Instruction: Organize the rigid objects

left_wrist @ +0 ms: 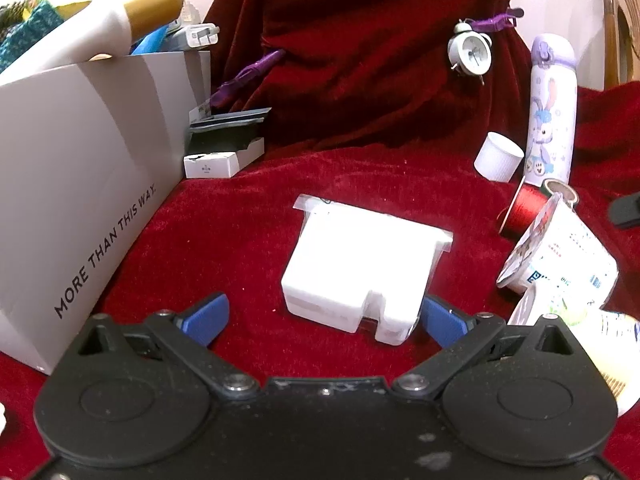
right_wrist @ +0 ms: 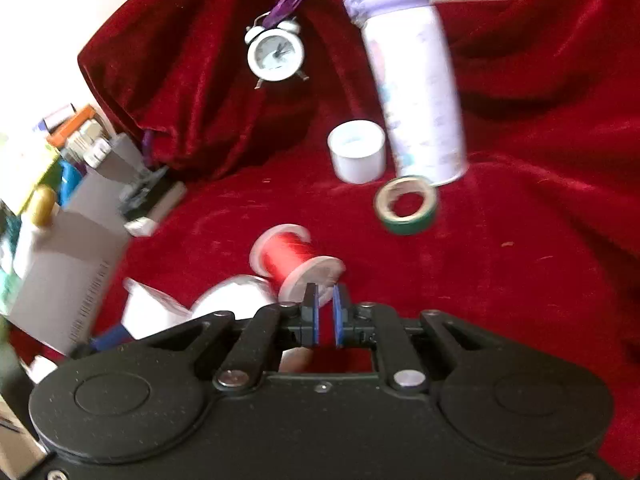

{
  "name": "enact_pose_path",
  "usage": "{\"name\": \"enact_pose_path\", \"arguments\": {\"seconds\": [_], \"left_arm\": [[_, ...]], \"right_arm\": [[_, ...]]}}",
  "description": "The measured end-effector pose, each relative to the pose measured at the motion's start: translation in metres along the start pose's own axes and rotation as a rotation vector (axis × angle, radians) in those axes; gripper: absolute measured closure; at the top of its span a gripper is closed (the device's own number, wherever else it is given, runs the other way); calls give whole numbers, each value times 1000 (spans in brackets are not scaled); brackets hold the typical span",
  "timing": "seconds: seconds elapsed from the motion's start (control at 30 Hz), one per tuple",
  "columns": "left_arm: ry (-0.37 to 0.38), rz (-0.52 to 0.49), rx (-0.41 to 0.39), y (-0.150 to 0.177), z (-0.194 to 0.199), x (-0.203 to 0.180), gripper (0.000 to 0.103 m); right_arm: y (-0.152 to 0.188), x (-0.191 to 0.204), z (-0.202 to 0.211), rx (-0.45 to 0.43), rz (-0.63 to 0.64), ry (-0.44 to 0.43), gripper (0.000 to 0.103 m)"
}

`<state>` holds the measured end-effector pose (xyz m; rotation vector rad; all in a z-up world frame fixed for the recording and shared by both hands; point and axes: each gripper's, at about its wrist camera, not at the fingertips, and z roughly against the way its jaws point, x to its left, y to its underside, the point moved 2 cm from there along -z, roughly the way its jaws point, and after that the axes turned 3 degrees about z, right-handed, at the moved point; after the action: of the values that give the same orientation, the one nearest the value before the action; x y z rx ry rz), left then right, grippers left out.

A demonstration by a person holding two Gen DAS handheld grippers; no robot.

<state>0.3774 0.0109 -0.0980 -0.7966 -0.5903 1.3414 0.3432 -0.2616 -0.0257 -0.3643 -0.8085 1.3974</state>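
on red cloth point(left_wrist: 248, 240), blocky white plastic piece point(left_wrist: 360, 264)

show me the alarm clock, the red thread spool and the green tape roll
alarm clock point(right_wrist: 275, 54): right wrist view, on its dial.
red thread spool point(right_wrist: 289, 257): right wrist view, on the wound thread.
green tape roll point(right_wrist: 412, 225): right wrist view, on its green outer band.
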Motion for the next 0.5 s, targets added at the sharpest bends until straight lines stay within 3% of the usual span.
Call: {"name": "enact_pose_path", "arguments": {"seconds": [0.13,0.17,0.27,0.4,0.5], "left_arm": [[-8,-8,3,1,0,-1,0],[-8,-8,3,1,0,0,0],[-6,-7,1,1,0,0,0],[3,3,-2,0,0,2,0],[15,19,-8,0,2,4,0]], "right_arm": [[-21,18,5,-70,136,94,93],[-28,19,3,-77,148,114,87],[-50,7,-25,-51,52,178,71],[-60,-12,-65,-12,2,271,70],[-61,-15,-81,-11,-4,270,72]]}}
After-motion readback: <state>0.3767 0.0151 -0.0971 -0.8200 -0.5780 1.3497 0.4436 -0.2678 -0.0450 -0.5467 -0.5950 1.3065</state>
